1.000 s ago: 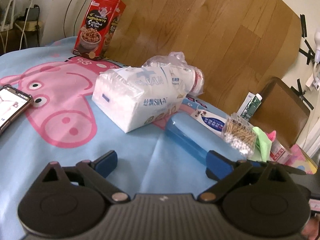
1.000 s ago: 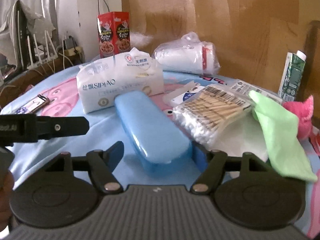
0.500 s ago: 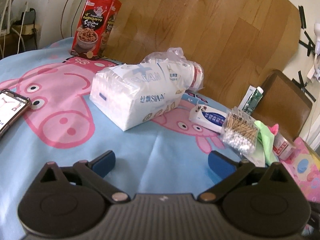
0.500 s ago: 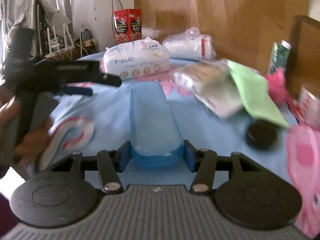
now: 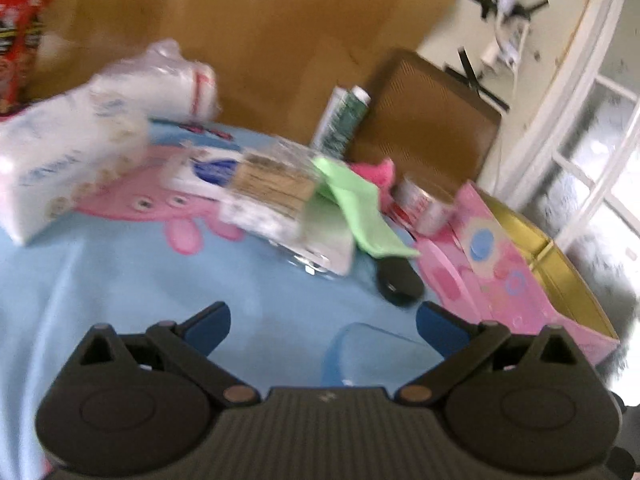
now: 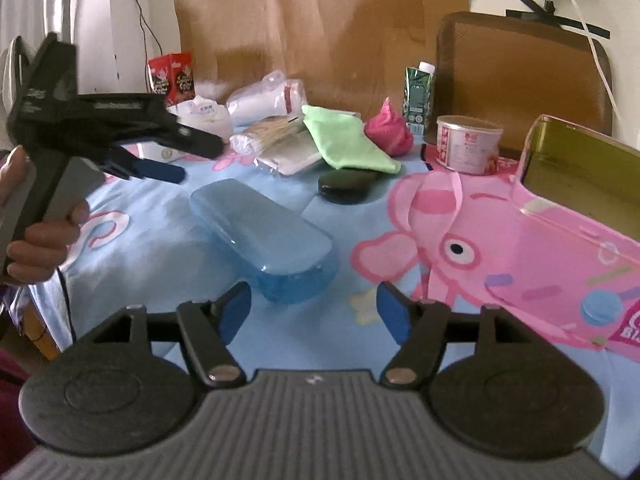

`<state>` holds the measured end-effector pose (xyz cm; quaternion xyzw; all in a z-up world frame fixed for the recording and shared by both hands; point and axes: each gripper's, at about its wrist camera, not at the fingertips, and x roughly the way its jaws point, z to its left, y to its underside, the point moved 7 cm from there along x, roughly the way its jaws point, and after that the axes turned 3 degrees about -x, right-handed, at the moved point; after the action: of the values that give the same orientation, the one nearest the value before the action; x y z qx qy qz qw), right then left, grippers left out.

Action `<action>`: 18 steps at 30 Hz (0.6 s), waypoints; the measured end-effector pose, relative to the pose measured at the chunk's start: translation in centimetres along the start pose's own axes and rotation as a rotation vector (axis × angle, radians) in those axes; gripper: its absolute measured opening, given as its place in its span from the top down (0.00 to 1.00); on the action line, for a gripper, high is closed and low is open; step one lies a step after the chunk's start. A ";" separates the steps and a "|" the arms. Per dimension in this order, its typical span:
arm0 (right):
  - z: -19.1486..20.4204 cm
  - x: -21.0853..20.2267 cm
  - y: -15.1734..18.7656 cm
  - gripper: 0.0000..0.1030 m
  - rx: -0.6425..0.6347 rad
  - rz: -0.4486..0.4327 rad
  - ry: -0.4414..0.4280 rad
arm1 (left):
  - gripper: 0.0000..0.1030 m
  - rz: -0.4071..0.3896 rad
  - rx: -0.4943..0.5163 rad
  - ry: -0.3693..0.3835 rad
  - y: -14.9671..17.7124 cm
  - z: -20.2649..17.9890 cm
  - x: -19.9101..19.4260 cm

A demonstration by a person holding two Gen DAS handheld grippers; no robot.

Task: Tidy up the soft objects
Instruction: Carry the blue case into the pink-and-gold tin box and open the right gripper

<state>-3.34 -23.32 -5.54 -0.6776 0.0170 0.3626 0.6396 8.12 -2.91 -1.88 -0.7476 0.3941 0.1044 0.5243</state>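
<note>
Both grippers wide apart, holding nothing, over the blue cloth (image 6: 168, 220).

Right gripper (image 6: 314, 308): jaws spread, blue case (image 6: 260, 236) lying flat just ahead, its near end between the fingertips but untouched. Left gripper (image 5: 322, 320): jaws spread over cloth, corner of the case just beneath; view blurred. Soft things sit in a cluster farther back: green cloth (image 6: 344, 144) draped over the swab pack (image 6: 276, 136), pink plush (image 6: 388, 132) just beside it, tissue pack (image 5: 68, 160) to the left. Black disc (image 6: 346, 184) lies between case and green cloth. Open pink box (image 6: 576, 208) at right, tin (image 6: 468, 144) behind it.
</note>
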 end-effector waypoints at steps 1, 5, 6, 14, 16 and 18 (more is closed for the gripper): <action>0.2 0.1 0.0 0.30 -0.003 -0.003 -0.011 | 0.00 0.013 0.004 -0.006 0.3 -0.3 0.4; 0.9 0.9 -0.2 0.29 -0.059 -0.008 -0.036 | 0.03 0.078 -0.020 -0.022 1.5 -0.4 1.3; 0.9 1.2 -0.2 0.29 -0.069 -0.005 -0.034 | 0.07 0.066 -0.013 -0.026 1.7 -0.3 1.1; -1.6 -0.9 -1.9 0.38 0.029 -0.089 0.002 | 0.18 0.080 0.099 0.082 0.0 -6.7 0.9; -3.4 -3.4 -2.7 0.38 0.058 -0.141 0.044 | 0.16 0.068 0.122 0.135 -1.3 -9.3 1.4; -5.3 -6.0 -3.3 0.38 0.063 -0.187 0.106 | 0.13 0.060 0.158 0.189 -2.2 -12.8 2.5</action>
<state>-3.67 -30.01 -0.09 -0.6740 -0.0011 0.2646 0.6897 8.03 -14.93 3.77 -0.6984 0.4708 0.0180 0.5387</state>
